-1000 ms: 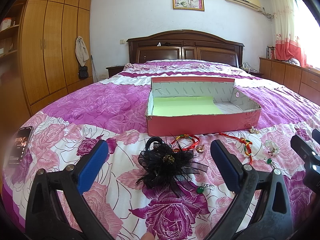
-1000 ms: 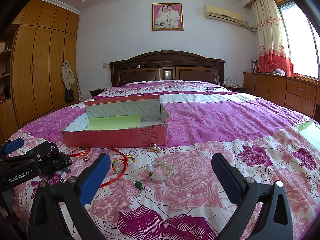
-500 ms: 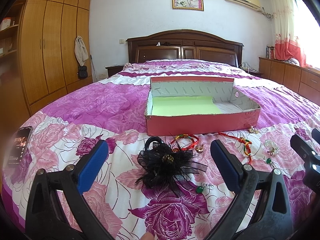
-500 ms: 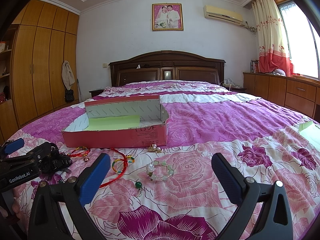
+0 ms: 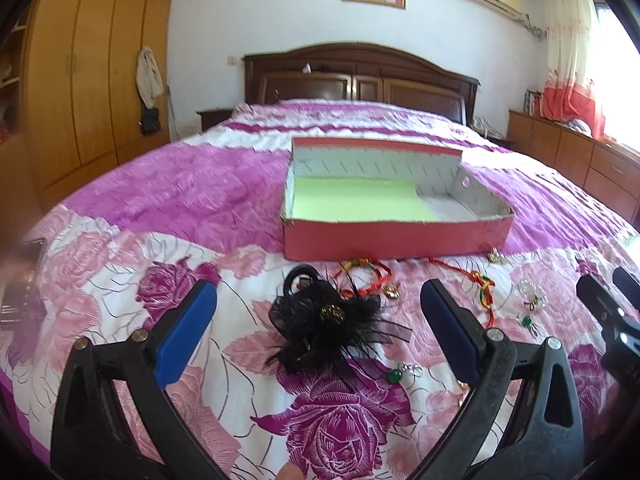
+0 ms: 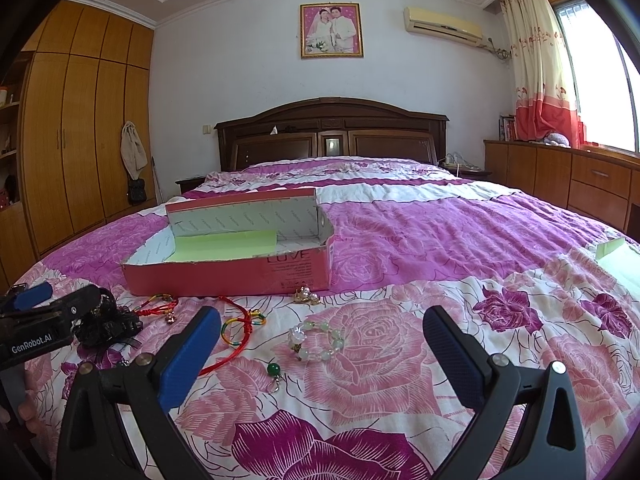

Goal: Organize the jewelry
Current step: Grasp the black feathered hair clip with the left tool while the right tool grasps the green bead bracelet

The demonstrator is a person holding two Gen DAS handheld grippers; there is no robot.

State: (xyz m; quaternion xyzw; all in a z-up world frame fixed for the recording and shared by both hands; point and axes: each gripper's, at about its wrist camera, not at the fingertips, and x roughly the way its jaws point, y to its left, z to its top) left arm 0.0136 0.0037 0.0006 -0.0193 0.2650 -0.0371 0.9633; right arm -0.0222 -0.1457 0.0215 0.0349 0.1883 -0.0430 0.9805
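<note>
Floral bedspread (image 6: 400, 240) still carries every piece, none in the pink box (image 5: 396, 236). Only the left gripper (image 5: 320, 312) has advanced over the black feathered hair clip (image 5: 320, 320); the right gripper (image 6: 320, 336) stays level with the bead bracelet (image 6: 316, 338). Both jaws gape empty.

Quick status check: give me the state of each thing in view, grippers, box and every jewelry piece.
left gripper: jaws open, empty
right gripper: jaws open, empty
pink box: open, no jewelry inside, green sheet on its floor
black feather hairpiece: on the bedspread, between the left jaws
bead bracelet: on the bedspread, outside the box
red cord bracelets: on the bedspread, outside the box
green bead charm: on the bedspread
</note>
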